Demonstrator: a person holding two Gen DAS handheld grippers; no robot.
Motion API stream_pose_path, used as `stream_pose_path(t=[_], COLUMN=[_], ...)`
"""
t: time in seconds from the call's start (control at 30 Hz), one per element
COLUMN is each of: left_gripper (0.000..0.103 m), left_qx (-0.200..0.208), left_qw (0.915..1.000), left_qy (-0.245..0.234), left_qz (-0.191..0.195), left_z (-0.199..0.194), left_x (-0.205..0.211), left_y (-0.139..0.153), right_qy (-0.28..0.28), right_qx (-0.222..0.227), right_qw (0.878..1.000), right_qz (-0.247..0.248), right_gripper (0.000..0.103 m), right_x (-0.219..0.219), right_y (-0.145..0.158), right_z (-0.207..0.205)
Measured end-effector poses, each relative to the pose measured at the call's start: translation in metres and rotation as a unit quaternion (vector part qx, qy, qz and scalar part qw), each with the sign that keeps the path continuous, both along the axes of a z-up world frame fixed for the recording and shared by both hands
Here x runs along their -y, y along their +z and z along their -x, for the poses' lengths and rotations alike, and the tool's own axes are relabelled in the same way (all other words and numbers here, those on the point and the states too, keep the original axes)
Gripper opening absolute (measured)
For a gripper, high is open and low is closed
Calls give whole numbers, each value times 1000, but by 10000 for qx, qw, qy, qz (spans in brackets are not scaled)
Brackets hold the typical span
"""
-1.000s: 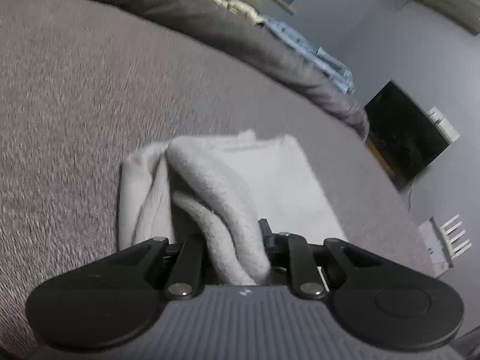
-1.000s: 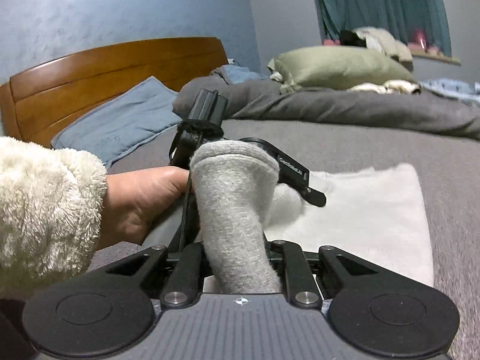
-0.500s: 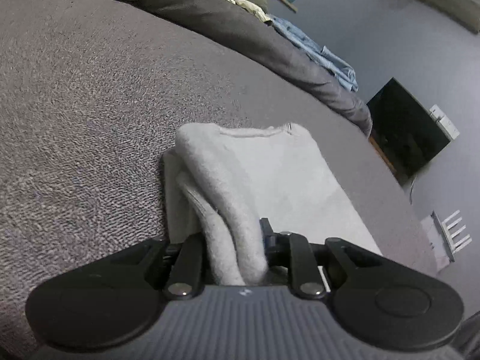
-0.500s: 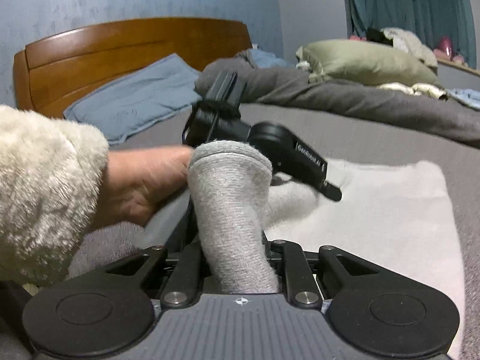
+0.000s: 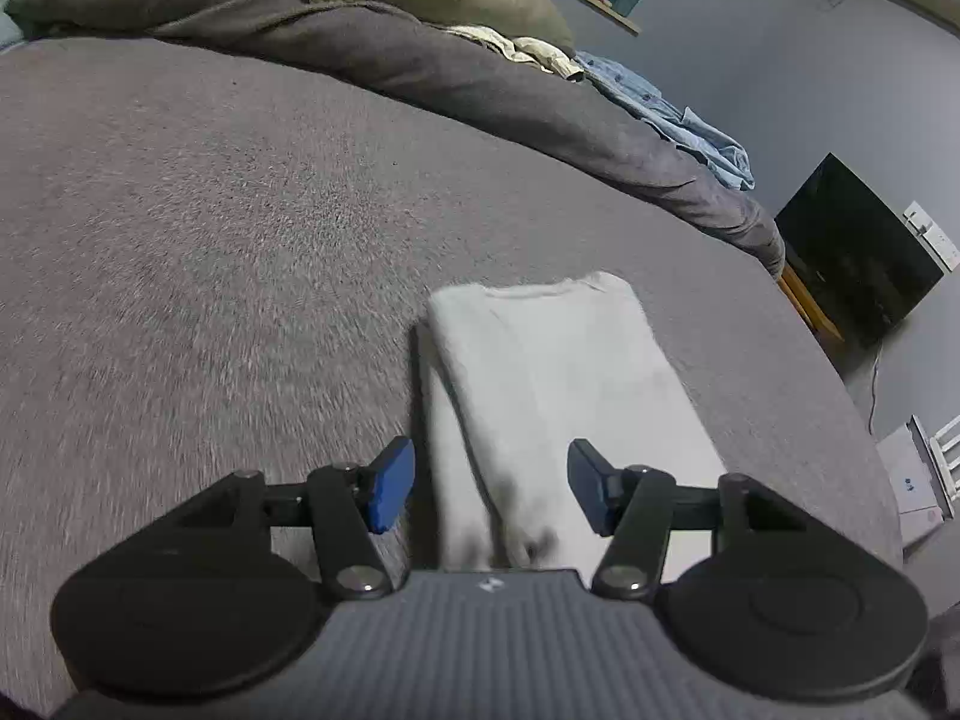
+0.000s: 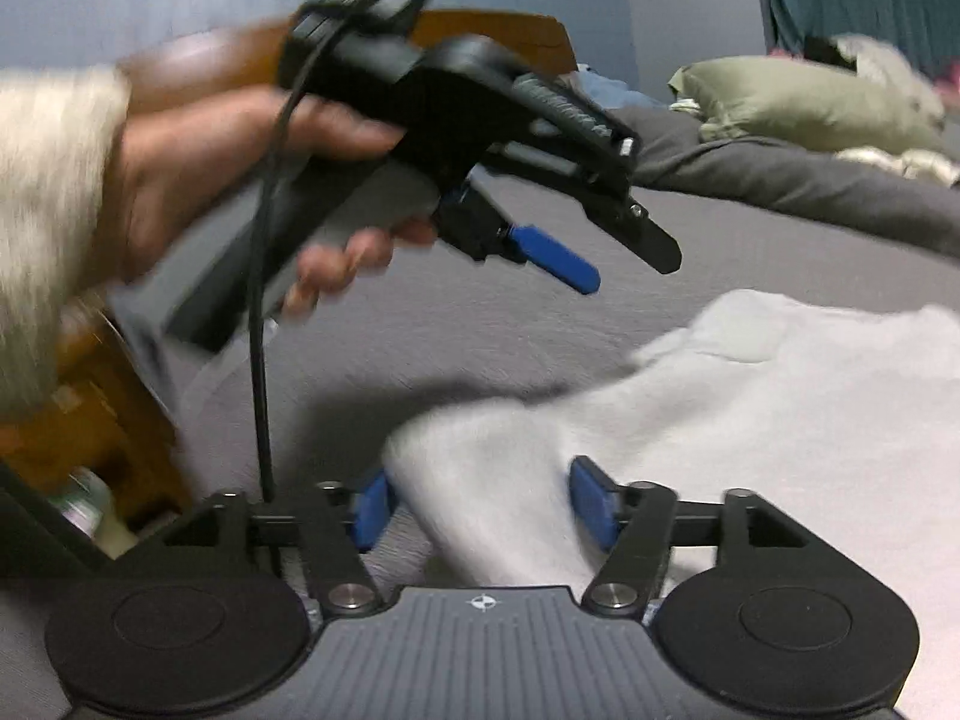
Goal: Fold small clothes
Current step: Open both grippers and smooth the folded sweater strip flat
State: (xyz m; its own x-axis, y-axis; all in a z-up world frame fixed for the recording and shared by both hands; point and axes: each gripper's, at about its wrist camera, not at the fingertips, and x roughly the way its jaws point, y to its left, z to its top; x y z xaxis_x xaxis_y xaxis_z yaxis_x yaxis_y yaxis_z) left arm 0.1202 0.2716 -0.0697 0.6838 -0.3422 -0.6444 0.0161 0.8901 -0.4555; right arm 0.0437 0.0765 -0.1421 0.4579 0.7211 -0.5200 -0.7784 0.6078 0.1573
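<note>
A small light grey garment [image 5: 558, 372] lies folded flat on the grey bed; in the right wrist view it [image 6: 750, 420] spreads to the right. My left gripper [image 5: 489, 495] is open, its blue pads [image 5: 390, 492] apart on either side of the garment's near fold, holding nothing. My right gripper [image 6: 480, 504] is open too, with the near edge of the cloth lying loose between its pads [image 6: 591, 501]. The left gripper also shows in the right wrist view [image 6: 576, 258], lifted above the bed in the person's hand [image 6: 240, 180].
The grey bed cover [image 5: 210, 240] stretches left and ahead. A rumpled dark duvet [image 5: 420, 66], an olive pillow [image 6: 804, 96] and blue clothes [image 5: 678, 120] lie at the far side. A wooden headboard [image 6: 498, 36] is behind. A dark screen [image 5: 858, 258] stands past the bed's right edge.
Both grippers have opened and let go of the garment. The fold has dropped flat onto the rest of the cloth. The left gripper has lifted up and away.
</note>
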Motion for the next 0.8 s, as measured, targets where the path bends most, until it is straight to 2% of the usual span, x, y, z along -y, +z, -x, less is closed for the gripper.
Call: stream_pose_path(t=[0.07,0.13,0.23,0.3,0.37,0.47,0.53,0.7,0.8], left_gripper=[55,55,55,55,55,55,55,55,57], left_qx=[-29,10,-68,-106,113,404,444,222,157], left_qw=[10000,9995,9954,9945,9943,9945,9927,9882,9863], left_qy=[14,121,380,414,411,507,644,857,854], left_qz=[-40,-294,-880,-957,-974,-820,-920,-1249,-1403], left_z=[16,35,48,47,47,44,38,26,24], left_x=[15,31,50,58,65,72,76,79,76], left_y=[5,4,-7,-18,-20,-21,-21,-36,-45], right_qy=[-132,-589,-1438,-1823,-2081,-2282,-2331,-2462,-2613], right_qx=[-125,-125,-38,27,47,120,225,236,127], right_qw=[9993,9975,9896,9832,9776,9716,9683,9591,9575], right_qz=[-314,-376,-64,114,292,611,866,1374,1216], right_gripper=[78,82,82,82,82,83,83,83,82], right_x=[15,35,63,79,95,106,106,109,112], right_y=[14,28,38,39,38,33,25,2,-13], right_z=[1,2,5,9,17,30,36,43,36])
